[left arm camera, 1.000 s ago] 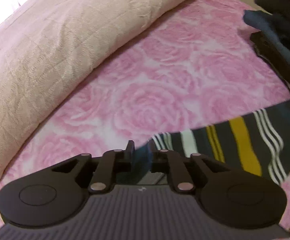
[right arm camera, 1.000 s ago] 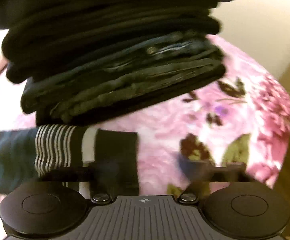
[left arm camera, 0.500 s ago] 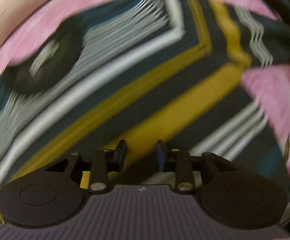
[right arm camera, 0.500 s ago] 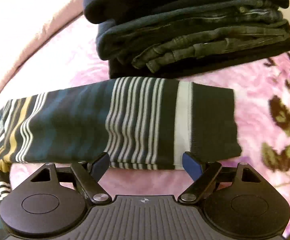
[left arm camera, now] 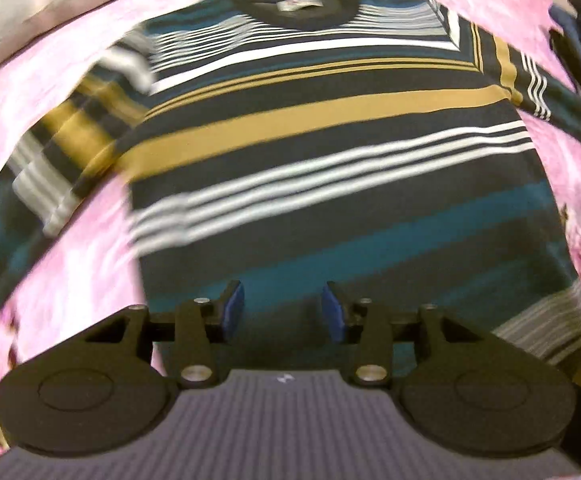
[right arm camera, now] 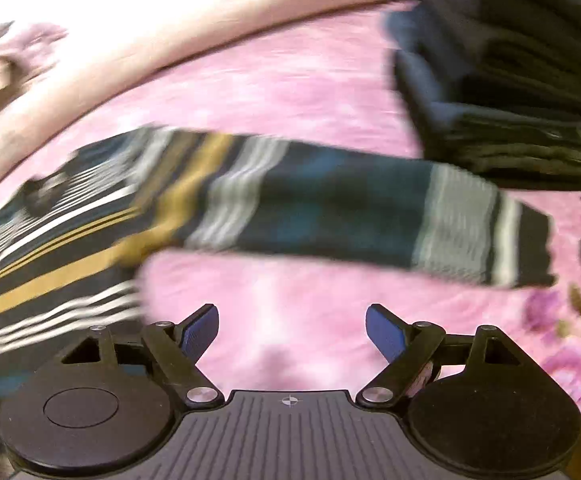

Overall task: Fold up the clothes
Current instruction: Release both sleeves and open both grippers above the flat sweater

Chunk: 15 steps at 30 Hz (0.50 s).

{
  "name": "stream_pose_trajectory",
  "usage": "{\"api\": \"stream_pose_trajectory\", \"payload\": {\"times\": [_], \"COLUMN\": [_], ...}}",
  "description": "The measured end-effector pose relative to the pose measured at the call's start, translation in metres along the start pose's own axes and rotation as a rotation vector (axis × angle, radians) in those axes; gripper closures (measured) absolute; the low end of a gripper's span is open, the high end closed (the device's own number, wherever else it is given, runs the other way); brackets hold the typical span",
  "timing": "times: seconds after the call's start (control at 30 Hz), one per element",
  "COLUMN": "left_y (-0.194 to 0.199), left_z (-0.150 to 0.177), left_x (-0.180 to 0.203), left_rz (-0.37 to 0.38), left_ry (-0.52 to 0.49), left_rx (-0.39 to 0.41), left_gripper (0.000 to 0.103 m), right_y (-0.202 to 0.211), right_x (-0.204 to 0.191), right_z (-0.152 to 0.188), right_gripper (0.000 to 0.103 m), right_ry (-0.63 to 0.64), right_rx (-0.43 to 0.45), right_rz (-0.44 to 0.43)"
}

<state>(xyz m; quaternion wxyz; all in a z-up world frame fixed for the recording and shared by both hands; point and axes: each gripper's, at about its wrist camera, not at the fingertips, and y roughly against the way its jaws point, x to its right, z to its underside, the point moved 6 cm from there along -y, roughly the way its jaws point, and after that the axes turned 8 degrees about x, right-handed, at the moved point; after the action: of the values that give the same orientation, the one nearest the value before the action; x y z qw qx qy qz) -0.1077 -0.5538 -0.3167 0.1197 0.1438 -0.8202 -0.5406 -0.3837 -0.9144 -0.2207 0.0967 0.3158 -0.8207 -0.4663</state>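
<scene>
Hovering left gripper [left arm camera: 282, 306], jaws opening, over striped sweater [left arm camera: 330, 152] hem.

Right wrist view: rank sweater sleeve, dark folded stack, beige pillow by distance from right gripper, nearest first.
From the right gripper, jaws wide with nothing between them:
1. Sweater sleeve, stretched across the pink bedspread just ahead.
2. Dark folded stack, beyond the sleeve's cuff end, upper right.
3. Beige pillow, along the far edge, upper left.

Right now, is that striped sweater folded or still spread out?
Spread out. The striped sweater lies flat on the pink bedspread, collar away, both sleeves stretched sideways.
</scene>
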Motion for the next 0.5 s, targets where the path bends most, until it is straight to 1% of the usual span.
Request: {"api": "stream_pose_trajectory", "payload": {"times": [0.13, 0.23, 0.3, 0.43, 0.5], "left_y": [0.056, 0.096, 0.119, 0.151, 0.165], "left_z": [0.041, 0.07, 0.086, 0.105, 0.111], "left_x": [-0.047, -0.082, -0.106, -0.144, -0.157], "left_rz": [-0.01, 0.002, -0.006, -0.049, -0.06], "left_ry": [0.048, 0.063, 0.075, 0.097, 0.129], "left_rx": [0.041, 0.099, 0.134, 0.161, 0.189], "left_gripper": [0.06, 0.051, 0.046, 0.04, 0.031], "right_y": [0.039, 0.06, 0.071, 0.089, 0.095], "right_x": [-0.077, -0.125, -0.149, -0.19, -0.203], "right_z": [0.035, 0.063, 0.077, 0.101, 0.109], "right_gripper": [0.019, 0.019, 0.019, 0.019, 0.019], "right_ry": [-0.008, -0.023, -0.028, -0.039, -0.037], "right_rx": [-0.008, -0.013, -0.003, 0.006, -0.005], "right_rz": [-0.058, -0.091, -0.1, -0.127, -0.138]}}
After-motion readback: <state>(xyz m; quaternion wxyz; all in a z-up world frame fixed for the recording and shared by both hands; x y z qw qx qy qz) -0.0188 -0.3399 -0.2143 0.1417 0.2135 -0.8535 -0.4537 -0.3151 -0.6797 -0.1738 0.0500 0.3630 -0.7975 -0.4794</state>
